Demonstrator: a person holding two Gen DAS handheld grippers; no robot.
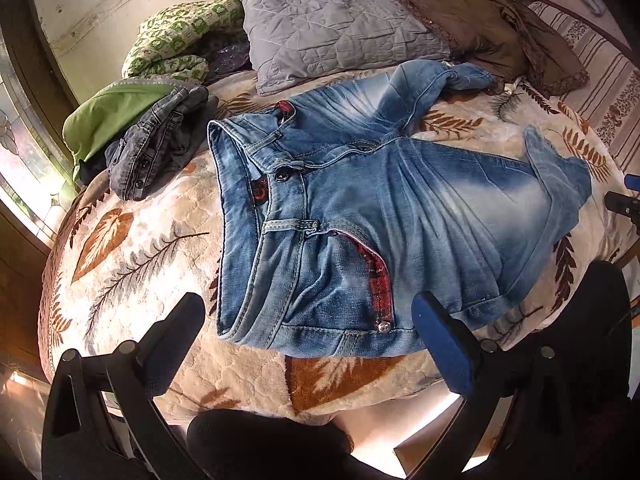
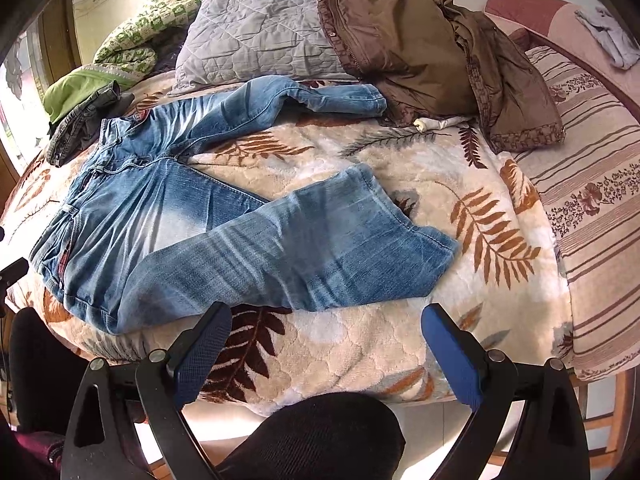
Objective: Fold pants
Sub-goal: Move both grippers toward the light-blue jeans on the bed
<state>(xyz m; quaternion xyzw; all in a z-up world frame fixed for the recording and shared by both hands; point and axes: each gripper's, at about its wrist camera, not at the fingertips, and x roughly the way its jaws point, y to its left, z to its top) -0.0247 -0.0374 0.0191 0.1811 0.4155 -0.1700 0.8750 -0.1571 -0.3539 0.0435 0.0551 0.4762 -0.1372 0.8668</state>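
Note:
Faded blue jeans (image 1: 372, 216) lie front side up on the leaf-patterned blanket, waistband to the left, the legs spread apart to the right. In the right wrist view the jeans (image 2: 224, 240) show a near leg doubled back on itself and a far leg bent towards the pillow. My left gripper (image 1: 310, 316) is open and empty, just above the near edge of the waist and hip pocket. My right gripper (image 2: 326, 330) is open and empty, above the blanket just in front of the near leg.
A dark grey garment on a green one (image 1: 160, 136), a grey quilted pillow (image 1: 336, 28), a green patterned cloth (image 1: 180, 36) and a brown jacket (image 2: 432, 52) lie at the back of the bed. A striped sheet (image 2: 592, 200) is on the right. The blanket's (image 2: 360, 344) front edge is close below both grippers.

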